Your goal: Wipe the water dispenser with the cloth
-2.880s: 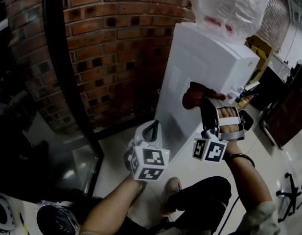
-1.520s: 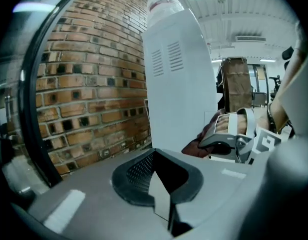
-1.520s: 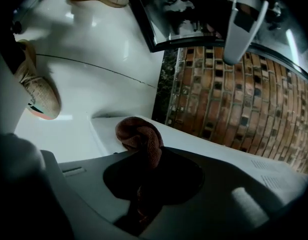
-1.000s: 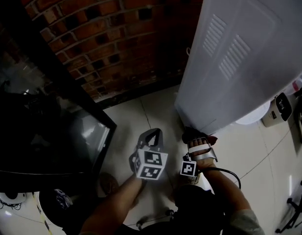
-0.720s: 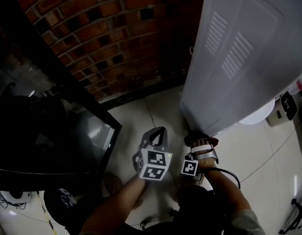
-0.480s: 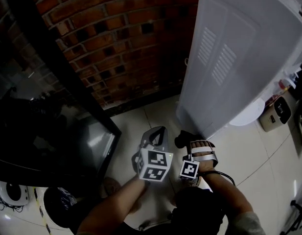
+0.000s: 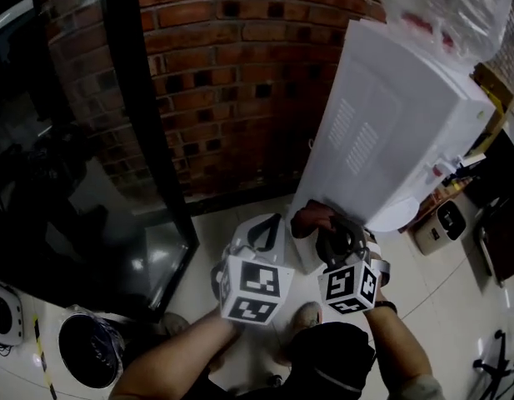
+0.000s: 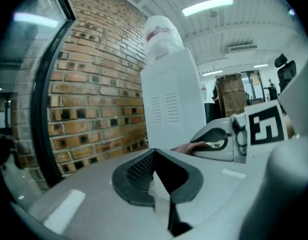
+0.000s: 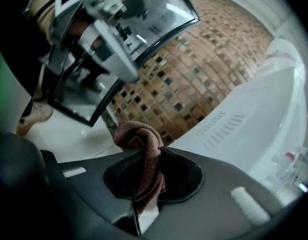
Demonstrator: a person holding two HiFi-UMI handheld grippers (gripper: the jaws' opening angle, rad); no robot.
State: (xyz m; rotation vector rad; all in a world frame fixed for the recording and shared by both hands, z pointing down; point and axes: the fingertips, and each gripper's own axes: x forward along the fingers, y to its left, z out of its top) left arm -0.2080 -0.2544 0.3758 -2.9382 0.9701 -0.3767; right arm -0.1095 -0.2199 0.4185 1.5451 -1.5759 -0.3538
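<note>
Wiping is the step: the right gripper (image 7: 325, 227) pinches the brown cloth (image 9: 142, 136) near the water dispenser (image 7: 390, 132). The left gripper (image 8: 154, 159) is closed and empty. Next, I think, the cloth must press on its white side and rub.

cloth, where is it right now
The reddish-brown cloth is pinched between the fingers of the right gripper. In the head view it sits low, right of centre, just below the tall white water dispenser, beside the left gripper.

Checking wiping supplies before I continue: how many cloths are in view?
1: a brown cloth clamped in the right gripper's jaws, close to the water dispenser. Others could be hidden out of frame.
</note>
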